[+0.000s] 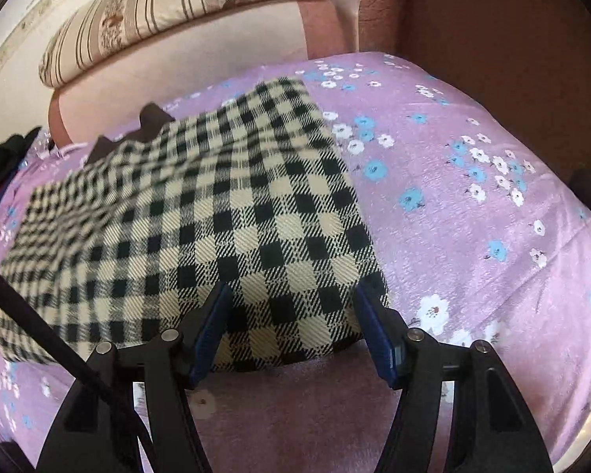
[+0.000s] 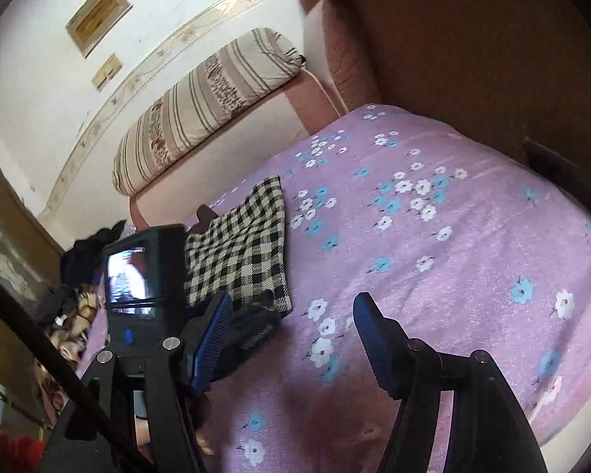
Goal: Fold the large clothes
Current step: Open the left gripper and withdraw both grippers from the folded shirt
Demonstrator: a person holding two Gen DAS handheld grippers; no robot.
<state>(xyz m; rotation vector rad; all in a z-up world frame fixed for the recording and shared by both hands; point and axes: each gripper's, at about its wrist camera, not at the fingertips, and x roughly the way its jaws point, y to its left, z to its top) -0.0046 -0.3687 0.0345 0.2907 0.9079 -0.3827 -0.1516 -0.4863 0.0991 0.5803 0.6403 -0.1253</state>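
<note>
The checkered garment (image 1: pixel 201 213) lies flat on the purple flowered bed cover (image 1: pixel 472 197), below the striped pillow (image 1: pixel 145 19). The left gripper (image 1: pixel 293 331) hovers over the garment's near edge with jaws wide. The right gripper (image 2: pixel 291 335), beside the garment, also has wide, empty jaws.

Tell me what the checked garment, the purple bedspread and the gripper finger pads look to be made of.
Checked garment: thick woven cloth, perhaps wool or flannel; diagonal twill lines show, matte.
Purple bedspread: soft plush or crinkled fabric with a slight sheen, printed with flowers.
Finger pads of the left gripper: blue ribbed rubber or plastic, on black arms.
</note>
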